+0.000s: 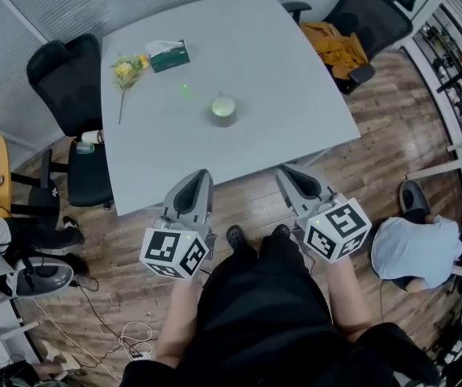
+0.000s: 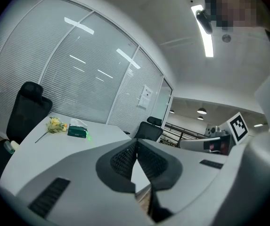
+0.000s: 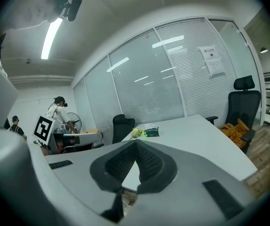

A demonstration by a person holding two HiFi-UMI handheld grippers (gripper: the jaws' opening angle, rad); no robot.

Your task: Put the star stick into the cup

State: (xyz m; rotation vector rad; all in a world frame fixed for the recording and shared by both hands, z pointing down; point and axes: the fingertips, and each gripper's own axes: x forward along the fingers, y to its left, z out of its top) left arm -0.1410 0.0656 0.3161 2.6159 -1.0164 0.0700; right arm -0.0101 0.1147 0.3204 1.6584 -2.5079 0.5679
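Fingers (image 2: 120,161) clenched on nothing, the left gripper (image 2: 135,145) and right gripper (image 3: 135,144) hang short of the table's (image 1: 295,71) near edge. Mid-table stands the cup (image 1: 223,109), the star stick (image 1: 185,91) a faint green blur just beyond it. Likely light, thin and stiff; grip its shaft.
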